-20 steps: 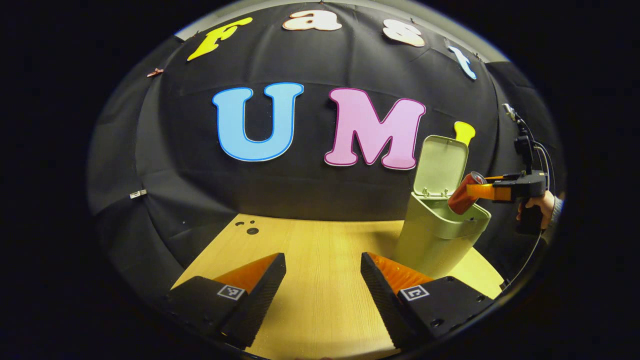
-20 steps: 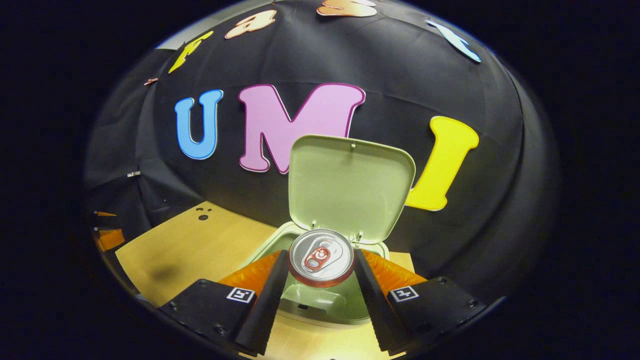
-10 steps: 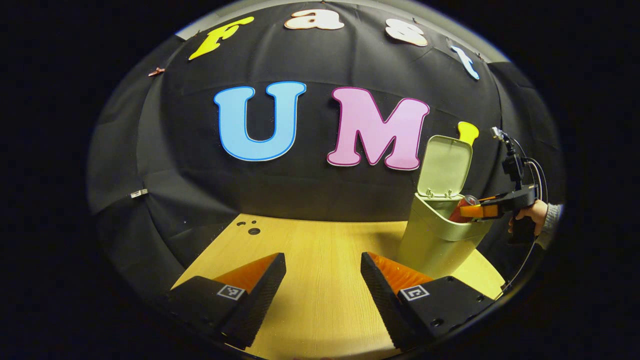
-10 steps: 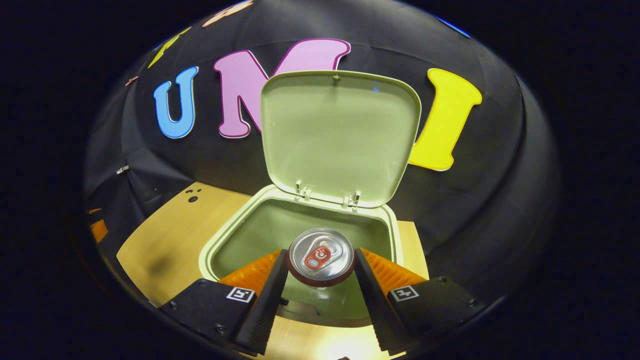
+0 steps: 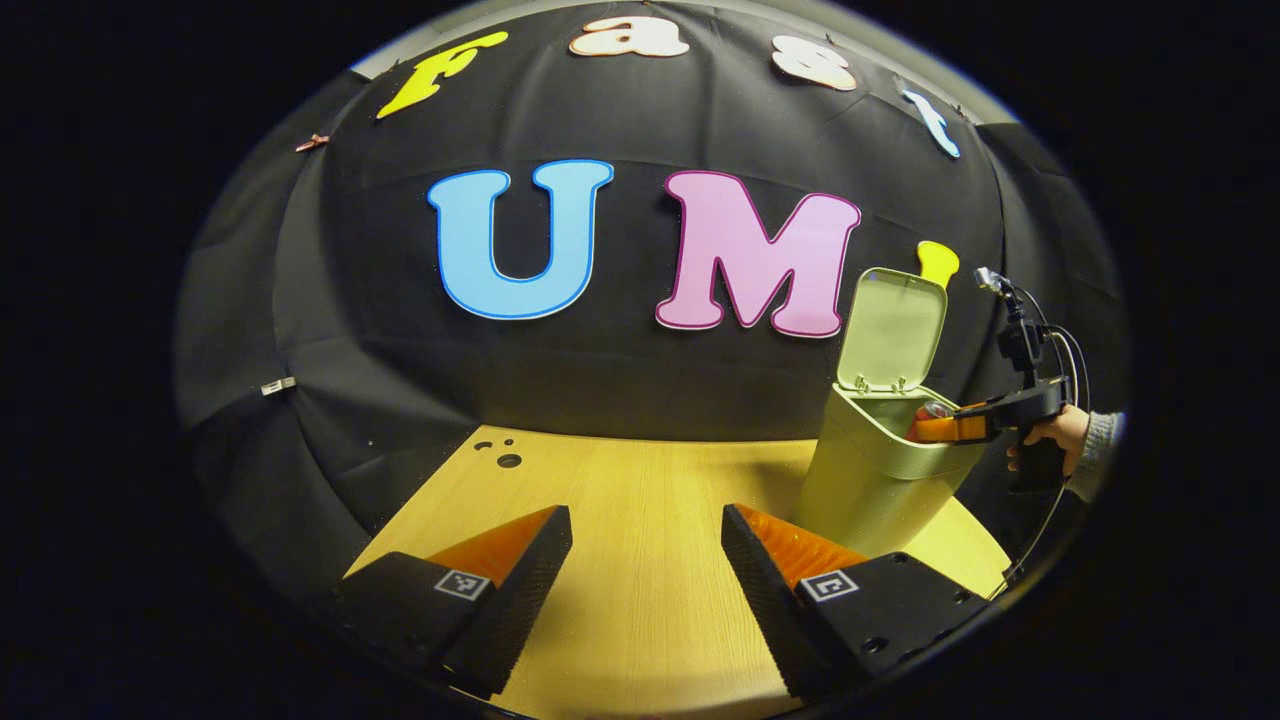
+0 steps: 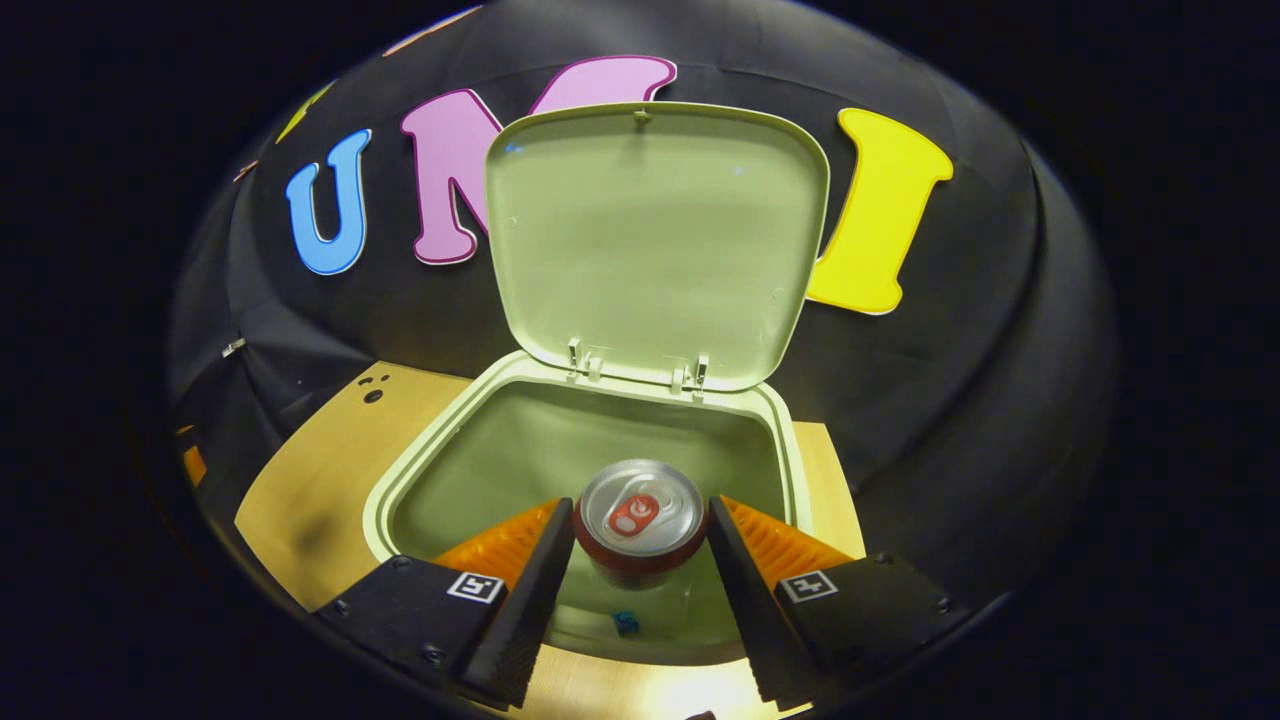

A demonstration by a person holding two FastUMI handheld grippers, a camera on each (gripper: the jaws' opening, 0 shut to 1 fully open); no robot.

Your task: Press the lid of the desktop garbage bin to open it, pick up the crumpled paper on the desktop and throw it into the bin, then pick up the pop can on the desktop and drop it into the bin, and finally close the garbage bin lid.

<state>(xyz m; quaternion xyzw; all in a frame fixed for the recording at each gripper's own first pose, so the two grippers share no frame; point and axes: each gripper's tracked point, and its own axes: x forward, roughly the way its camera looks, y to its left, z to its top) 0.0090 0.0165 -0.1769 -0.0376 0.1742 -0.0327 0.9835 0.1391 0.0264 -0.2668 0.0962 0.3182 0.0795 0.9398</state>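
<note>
The pale green bin [image 5: 865, 485] stands at the table's right end with its lid [image 5: 893, 325] swung upright. My right gripper [image 5: 945, 428] reaches into its mouth from the right, shut on the red pop can [image 5: 922, 414]. In the right gripper view the can [image 6: 640, 512] sits top-up between both fingers of the right gripper [image 6: 640, 545], low inside the bin's rim [image 6: 415, 470], below the raised lid [image 6: 655, 230]. My left gripper [image 5: 645, 515] hovers open over the bare table, well left of the bin, with nothing between its fingers.
The wooden table [image 5: 620, 480] has small dark holes [image 5: 508, 460] near its far left corner. A hand [image 5: 1055, 430] with a cable holds the right gripper past the table's right end. A small blue speck [image 6: 626, 622] lies inside the bin.
The right gripper has carried the can down from above the bin's rim into its mouth, so the bin and lid loom larger. The left gripper has stayed put.
</note>
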